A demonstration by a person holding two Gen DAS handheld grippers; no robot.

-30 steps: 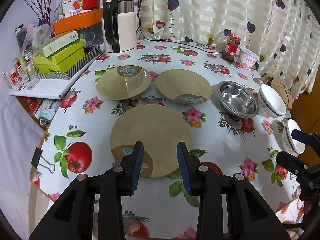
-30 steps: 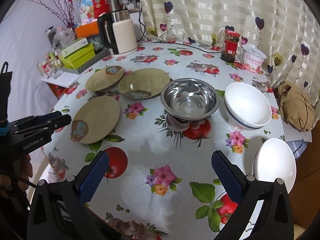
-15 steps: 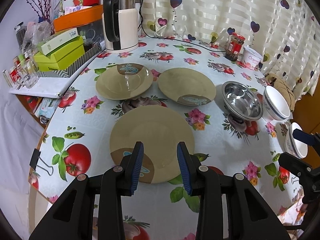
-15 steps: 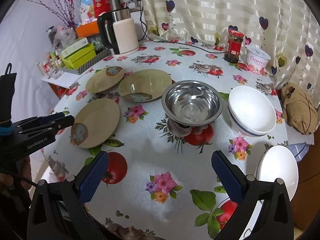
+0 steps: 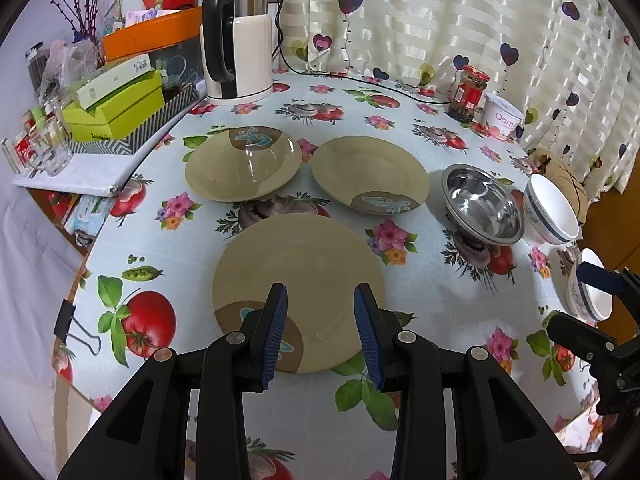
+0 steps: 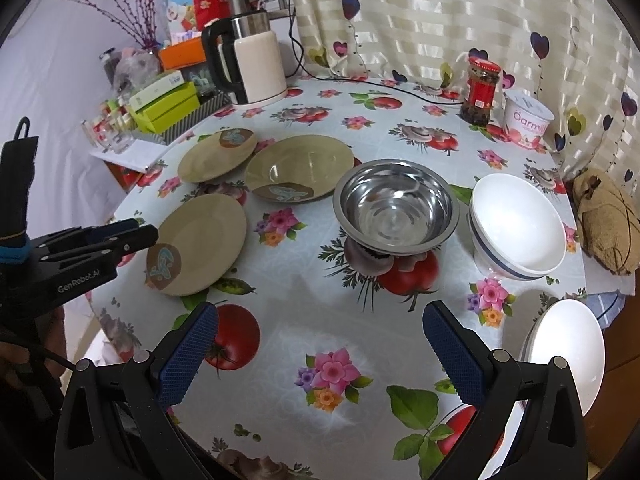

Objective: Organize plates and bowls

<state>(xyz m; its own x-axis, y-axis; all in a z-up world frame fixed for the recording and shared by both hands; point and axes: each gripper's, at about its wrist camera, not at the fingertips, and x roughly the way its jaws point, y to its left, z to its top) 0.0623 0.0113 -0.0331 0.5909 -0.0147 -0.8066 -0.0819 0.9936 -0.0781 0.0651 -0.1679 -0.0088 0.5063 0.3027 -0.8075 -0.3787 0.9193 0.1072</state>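
Left wrist view: your left gripper [image 5: 320, 332] half-open, empty, hovering over near flat plate [image 5: 298, 276]. Right gripper [image 6: 320, 356] wide, empty, near table centre. Likely approach step; next, lower, pinch near rim.

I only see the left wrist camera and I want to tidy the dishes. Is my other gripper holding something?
Observer: No. The right gripper has its fingers wide open over the tablecloth, with nothing between them.
Operator: I can only see the side of that white dish at the table's right edge. Is anything in it?
Observer: The right wrist view looks into the white dish. Its inside is plain white and empty.
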